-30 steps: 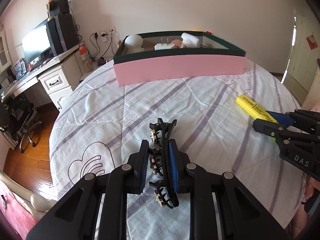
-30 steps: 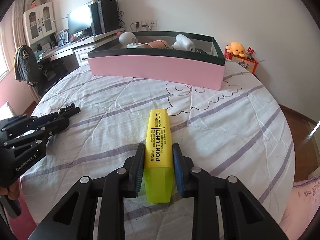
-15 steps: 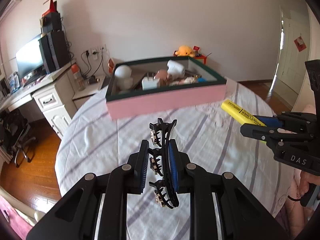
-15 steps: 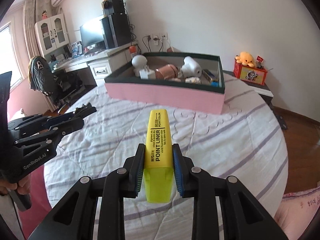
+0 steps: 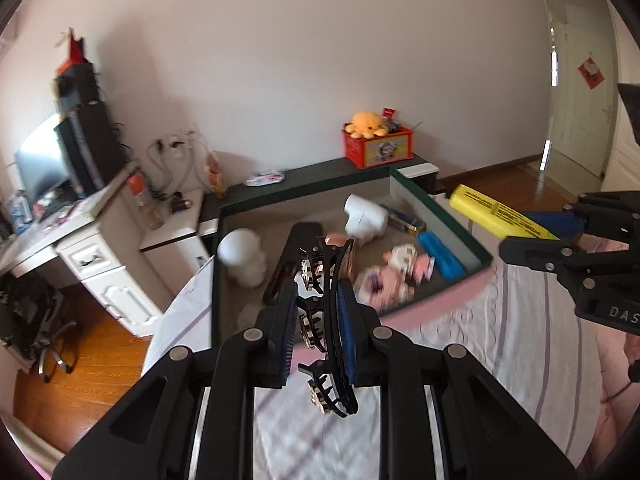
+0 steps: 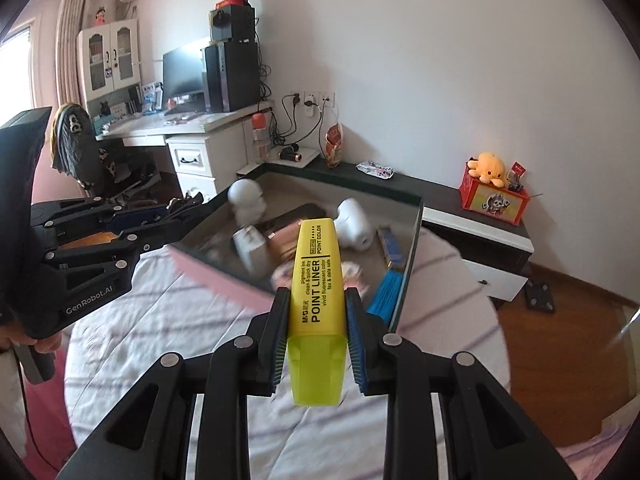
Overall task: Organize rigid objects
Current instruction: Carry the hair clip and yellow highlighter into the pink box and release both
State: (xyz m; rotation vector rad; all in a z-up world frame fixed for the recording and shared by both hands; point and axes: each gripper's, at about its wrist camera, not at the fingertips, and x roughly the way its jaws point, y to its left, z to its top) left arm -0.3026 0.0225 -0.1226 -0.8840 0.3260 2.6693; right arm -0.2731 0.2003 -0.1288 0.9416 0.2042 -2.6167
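Right wrist view: yellow highlighter (image 6: 316, 280), clamped between the right gripper (image 6: 317, 320) fingers, cap end toward the camera, now raised over the near corner of the pink box (image 6: 224, 280). Left wrist view: black hair claw (image 5: 324, 320), pinched in the left gripper (image 5: 318, 320), likewise lifted off the striped bedspread (image 5: 520, 320) since a second ago and held above the box's near wall. Box contents: white figurine (image 5: 244, 256), white dryer-like item (image 5: 364, 220), blue pieces. Judgement: both items carried to the box; release inside appears next.
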